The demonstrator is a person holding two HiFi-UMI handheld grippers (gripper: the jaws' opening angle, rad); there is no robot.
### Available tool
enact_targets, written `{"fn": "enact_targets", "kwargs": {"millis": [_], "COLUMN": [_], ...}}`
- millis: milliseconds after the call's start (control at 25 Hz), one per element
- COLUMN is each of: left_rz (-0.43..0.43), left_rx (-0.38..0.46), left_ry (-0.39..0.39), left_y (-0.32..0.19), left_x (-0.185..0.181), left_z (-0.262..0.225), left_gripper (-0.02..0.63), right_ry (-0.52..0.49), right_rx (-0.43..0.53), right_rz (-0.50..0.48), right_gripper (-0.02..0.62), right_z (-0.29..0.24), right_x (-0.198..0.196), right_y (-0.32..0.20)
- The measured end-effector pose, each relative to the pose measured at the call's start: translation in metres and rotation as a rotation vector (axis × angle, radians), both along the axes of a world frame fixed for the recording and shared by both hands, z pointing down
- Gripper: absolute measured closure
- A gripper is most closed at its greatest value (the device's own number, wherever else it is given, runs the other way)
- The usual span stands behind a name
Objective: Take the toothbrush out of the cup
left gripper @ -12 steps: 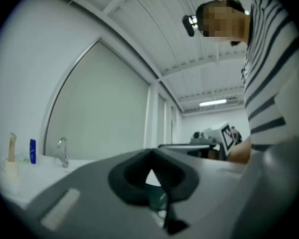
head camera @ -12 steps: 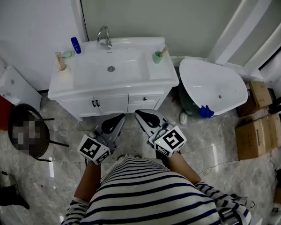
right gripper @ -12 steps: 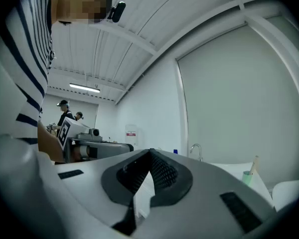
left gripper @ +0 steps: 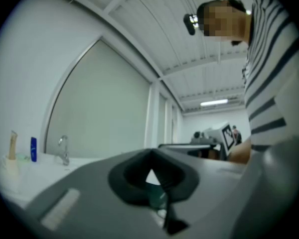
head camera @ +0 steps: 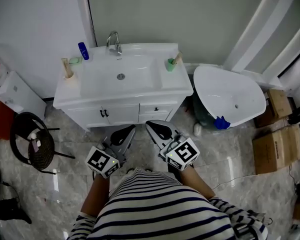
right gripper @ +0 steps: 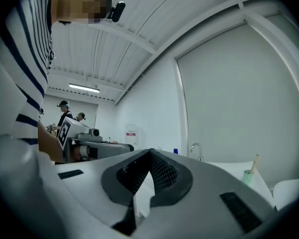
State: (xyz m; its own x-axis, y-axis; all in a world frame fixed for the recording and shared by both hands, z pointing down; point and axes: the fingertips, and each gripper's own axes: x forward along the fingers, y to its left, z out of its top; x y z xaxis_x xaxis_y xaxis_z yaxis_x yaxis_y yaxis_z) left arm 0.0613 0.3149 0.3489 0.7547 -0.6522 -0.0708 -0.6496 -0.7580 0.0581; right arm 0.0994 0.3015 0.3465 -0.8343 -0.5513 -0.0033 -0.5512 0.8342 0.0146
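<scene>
Over at the back right corner of the white vanity top sits the green cup. It's close to the counter's right edge and just beside the basin, with open counter in front of it. We can see the toothbrush standing in it, tan handle leaning right, upper end poking out past the rim.

The faucet is back middle with a blue bottle to its left, and a tan stick stands upright on the far left corner. A white tub-like fixture crowds the vanity's right side.

Our left gripper and right gripper hang level in front of the cabinet, well apart from the cup. Both are pinched fully together with nothing between the jaws. Marbled floor lies between us and the vanity.
</scene>
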Motion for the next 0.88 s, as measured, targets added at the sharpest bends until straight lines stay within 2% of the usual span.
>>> {"fn": "enact_targets", "kwargs": {"millis": [200,440,880], "left_rz": [0.003,0.0,-0.025], "left_rx": [-0.014,-0.021,-0.042], "left_ry": [-0.002,-0.006,0.012], "left_y": [-0.003,-0.009,-0.019], "left_x": [0.0,-0.007,-0.044], "left_z": [0.004,0.006,0.016], "left_gripper": [0.598,0.598,0.598], "right_ry": [0.005,-0.025,-0.007], "right_rx": [-0.006,-0.014,-0.039], "right_rz": [-0.008,-0.065,-0.085], "right_gripper": [0.591,0.589,0.589], "right_z": [0.003,0.002,0.01], "right_x": [-0.002,-0.016,-0.047], "right_y": [-0.002,-0.001,-0.012]}}
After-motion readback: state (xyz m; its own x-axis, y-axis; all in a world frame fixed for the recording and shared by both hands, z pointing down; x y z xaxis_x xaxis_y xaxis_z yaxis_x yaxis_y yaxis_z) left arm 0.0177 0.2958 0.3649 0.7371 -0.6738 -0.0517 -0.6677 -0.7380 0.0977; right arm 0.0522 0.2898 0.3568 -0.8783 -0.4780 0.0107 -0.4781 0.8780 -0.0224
